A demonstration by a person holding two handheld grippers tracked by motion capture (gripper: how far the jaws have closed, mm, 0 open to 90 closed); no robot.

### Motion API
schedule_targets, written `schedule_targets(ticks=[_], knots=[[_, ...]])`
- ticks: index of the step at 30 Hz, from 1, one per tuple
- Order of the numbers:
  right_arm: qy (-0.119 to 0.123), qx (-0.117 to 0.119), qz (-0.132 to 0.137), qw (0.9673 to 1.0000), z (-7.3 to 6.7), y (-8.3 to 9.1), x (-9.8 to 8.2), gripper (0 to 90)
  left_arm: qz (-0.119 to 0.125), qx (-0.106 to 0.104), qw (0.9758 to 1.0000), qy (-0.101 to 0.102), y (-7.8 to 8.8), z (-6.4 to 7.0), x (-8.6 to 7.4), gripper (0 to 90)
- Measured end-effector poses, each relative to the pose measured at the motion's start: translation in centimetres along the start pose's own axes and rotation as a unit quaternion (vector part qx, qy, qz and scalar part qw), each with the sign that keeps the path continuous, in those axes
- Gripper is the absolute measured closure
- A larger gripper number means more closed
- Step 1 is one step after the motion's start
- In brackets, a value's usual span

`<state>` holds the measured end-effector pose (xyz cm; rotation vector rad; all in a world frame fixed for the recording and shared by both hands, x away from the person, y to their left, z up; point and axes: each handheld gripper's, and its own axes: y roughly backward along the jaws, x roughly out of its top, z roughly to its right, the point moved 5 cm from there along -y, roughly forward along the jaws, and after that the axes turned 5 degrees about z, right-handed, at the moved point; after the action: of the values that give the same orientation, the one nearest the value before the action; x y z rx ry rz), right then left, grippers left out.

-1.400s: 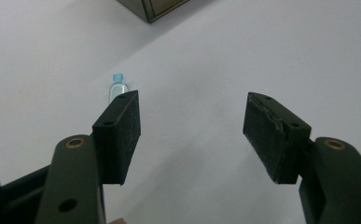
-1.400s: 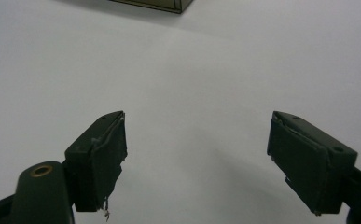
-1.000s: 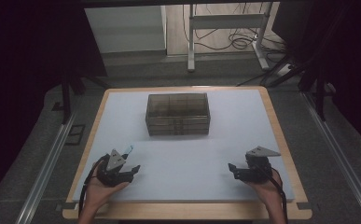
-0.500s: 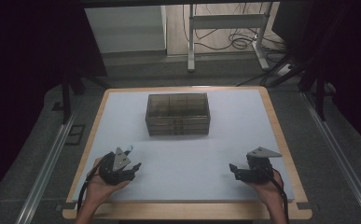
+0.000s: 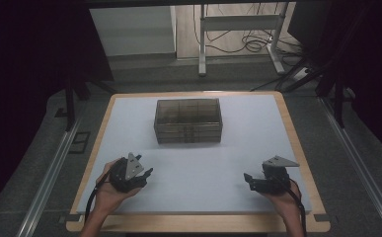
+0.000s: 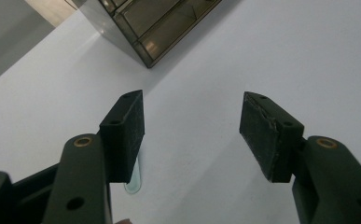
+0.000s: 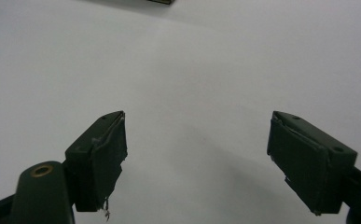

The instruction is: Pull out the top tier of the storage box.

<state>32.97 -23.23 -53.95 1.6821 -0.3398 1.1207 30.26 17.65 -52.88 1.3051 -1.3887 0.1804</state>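
Item: smoky clear compartment box, on the bench ahead of my left hand-held gripper, its jaws spread, empty, lately narrowing. Rigid, likely light, slick; grip the end walls.

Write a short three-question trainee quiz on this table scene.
1. True or false: the left gripper holds the brown see-through box.
2. What lies between the jaws of the right gripper? A) a cup B) nothing, just bare white table top C) a cloth
3. Fill in: the box sits toward the ___ edge of the table, away from the person.

Key
1. False: its jaws stand apart with nothing between them, having just been closing a little, and the box is well ahead of them.
2. B
3. far
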Motion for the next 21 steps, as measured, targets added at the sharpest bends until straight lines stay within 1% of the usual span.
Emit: schedule_targets(ticks=[1,3,4,5,9,10,12,15,21], knots=[[0.000,0.000,0.000,1.0000,0.0,0.0,0.0,19.2,0.001,0.001,1.0000,-0.002,-0.1,0.1,0.1,41.6],[-0.001,0.000,0.000,1.0000,0.0,0.0,0.0,19.3,-0.003,0.009,0.9999,-0.013,-0.5,0.2,0.4,42.1],[-0.001,0.000,0.000,1.0000,0.0,0.0,0.0,19.3,-0.003,0.009,0.9999,-0.013,-0.5,0.2,0.4,42.2],[-0.001,0.000,0.000,1.0000,0.0,0.0,0.0,19.3,-0.002,0.012,0.9997,-0.020,-0.7,0.3,0.6,42.4],[0.003,0.000,-0.003,1.0000,-0.2,-0.2,0.0,19.4,-0.002,0.015,0.9995,-0.028,-0.9,0.4,0.9,43.6],[0.003,0.000,-0.004,1.0000,-0.2,-0.2,0.0,19.4,-0.005,0.017,0.9992,-0.035,-1.1,0.3,1.0,43.9],[0.003,0.000,-0.004,1.0000,-0.2,-0.2,0.0,19.4,-0.004,0.018,0.9991,-0.037,-1.2,0.3,1.1,44.1],[0.002,0.000,-0.005,1.0000,-0.2,-0.3,0.0,19.5,-0.009,0.022,0.9986,-0.048,-1.5,0.3,1.2,44.6],[0.002,0.000,-0.002,1.0000,-0.1,-0.2,0.0,19.5,-0.003,0.033,0.9974,-0.063,-2.0,0.4,1.8,45.2]])
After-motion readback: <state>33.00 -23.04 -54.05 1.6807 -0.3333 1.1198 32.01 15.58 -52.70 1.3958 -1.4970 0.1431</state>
